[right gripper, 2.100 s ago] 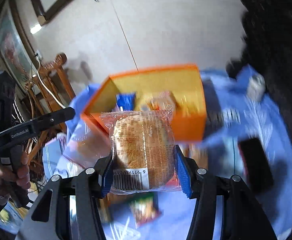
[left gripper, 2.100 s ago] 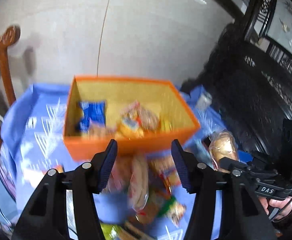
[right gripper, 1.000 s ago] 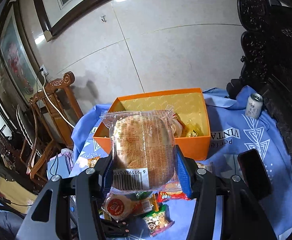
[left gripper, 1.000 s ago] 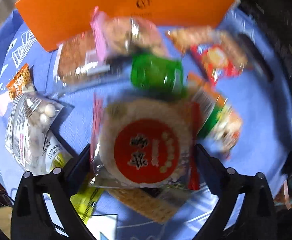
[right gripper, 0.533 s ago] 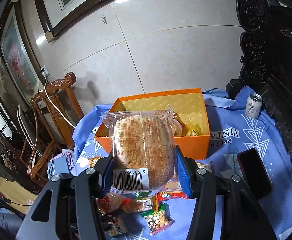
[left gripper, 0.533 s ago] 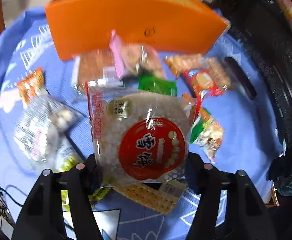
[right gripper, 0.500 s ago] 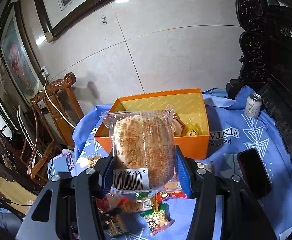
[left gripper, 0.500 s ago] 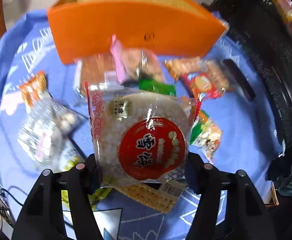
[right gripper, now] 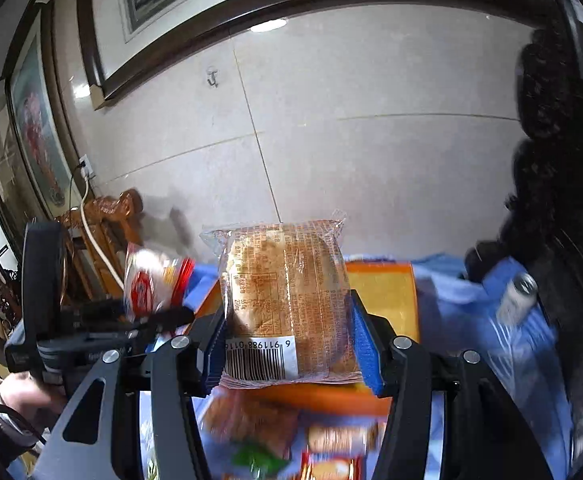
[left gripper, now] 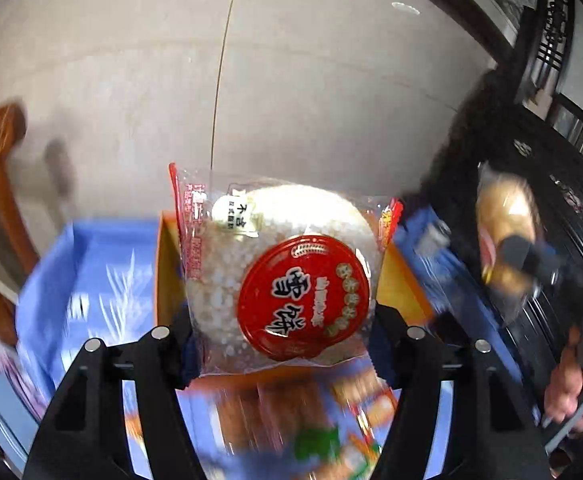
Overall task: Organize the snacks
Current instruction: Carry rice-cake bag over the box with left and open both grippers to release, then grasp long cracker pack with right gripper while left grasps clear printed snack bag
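A pale tiled wall stands behind the table with its blue cloth (left gripper: 91,272), much of it smeared by blur. My left gripper (left gripper: 283,332) is clamped on the rice cracker pack (left gripper: 279,276), held up before the orange box (left gripper: 399,288); the pack covers the box's inside, so I cannot see what lies there. My right gripper (right gripper: 287,344) is pinched on the bread pack (right gripper: 283,304), barcode toward the lens, also in front of the box (right gripper: 383,300). Loose snacks (right gripper: 251,428) below both tools are too blurred to name. Only the right view shows the can (right gripper: 515,296) at the cloth's far edge and the framed pictures (right gripper: 35,128) on the wall. Each view catches the other tool at its edge.
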Tool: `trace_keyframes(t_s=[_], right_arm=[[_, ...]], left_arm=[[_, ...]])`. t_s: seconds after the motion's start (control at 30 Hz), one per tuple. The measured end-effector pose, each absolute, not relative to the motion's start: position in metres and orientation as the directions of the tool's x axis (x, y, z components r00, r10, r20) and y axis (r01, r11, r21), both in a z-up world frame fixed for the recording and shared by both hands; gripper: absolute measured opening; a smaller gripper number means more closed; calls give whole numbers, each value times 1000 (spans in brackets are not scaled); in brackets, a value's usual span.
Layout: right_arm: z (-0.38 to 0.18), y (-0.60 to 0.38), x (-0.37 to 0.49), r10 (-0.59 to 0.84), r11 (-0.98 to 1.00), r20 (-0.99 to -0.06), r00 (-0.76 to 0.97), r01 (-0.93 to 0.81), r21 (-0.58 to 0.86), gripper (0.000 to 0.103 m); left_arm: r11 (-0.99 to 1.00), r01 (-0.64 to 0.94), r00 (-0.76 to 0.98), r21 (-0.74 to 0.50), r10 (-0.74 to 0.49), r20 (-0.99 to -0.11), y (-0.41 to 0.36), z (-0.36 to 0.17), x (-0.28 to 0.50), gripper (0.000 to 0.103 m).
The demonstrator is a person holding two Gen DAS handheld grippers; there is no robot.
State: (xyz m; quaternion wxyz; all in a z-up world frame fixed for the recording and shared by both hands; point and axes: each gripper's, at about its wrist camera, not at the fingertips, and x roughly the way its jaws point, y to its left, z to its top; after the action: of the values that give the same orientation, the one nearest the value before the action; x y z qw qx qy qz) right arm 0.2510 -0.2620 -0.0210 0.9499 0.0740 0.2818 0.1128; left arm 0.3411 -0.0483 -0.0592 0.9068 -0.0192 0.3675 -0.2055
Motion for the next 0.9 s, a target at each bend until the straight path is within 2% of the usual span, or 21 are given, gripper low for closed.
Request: trace_keyframes(t_s=[0.03, 0.1, 0.13, 0.17, 0.23, 0.3, 0.47, 0.63, 0.7, 0.9], right_arm=[[-21, -261, 262, 248, 967, -519, 818, -172, 189, 54], [-23, -257, 286, 225, 974, -533, 816, -168, 154, 57], [-24, -255, 298, 200, 980, -558, 806, -151, 133, 67], [-24, -254, 302, 182, 983, -568, 802, -135, 125, 70], [-19, -256, 298, 163, 986, -555, 816, -112, 126, 87], [-15, -258, 285, 154, 987, -532, 832, -102, 126, 96], [-22, -256, 252, 125, 991, -569, 813, -79, 105, 99], [-53, -249, 215, 194, 981, -656, 730, -140, 135, 99], [-73, -241, 194, 272, 961, -689, 672, -227, 158, 99], [-127, -202, 138, 334, 917, -769, 545, -378, 130, 99]], left_arm=[[919, 350, 652, -179, -376, -658, -53, -56, 351, 69], [940, 305, 663, -156, -327, -674, -62, -52, 373, 88], [954, 266, 673, -138, -286, -682, -63, -50, 380, 98], [962, 237, 687, -134, -263, -677, -62, -46, 382, 98], [961, 228, 708, -159, -276, -650, -56, -40, 377, 99], [960, 219, 722, -172, -279, -633, -47, -38, 366, 99], [962, 178, 712, -205, -270, -649, -24, -48, 339, 99], [969, 162, 700, -187, -247, -670, 3, -70, 290, 99], [976, 146, 679, -164, -219, -701, 15, -85, 273, 99], [988, 87, 632, -130, -156, -759, 53, -120, 218, 99]])
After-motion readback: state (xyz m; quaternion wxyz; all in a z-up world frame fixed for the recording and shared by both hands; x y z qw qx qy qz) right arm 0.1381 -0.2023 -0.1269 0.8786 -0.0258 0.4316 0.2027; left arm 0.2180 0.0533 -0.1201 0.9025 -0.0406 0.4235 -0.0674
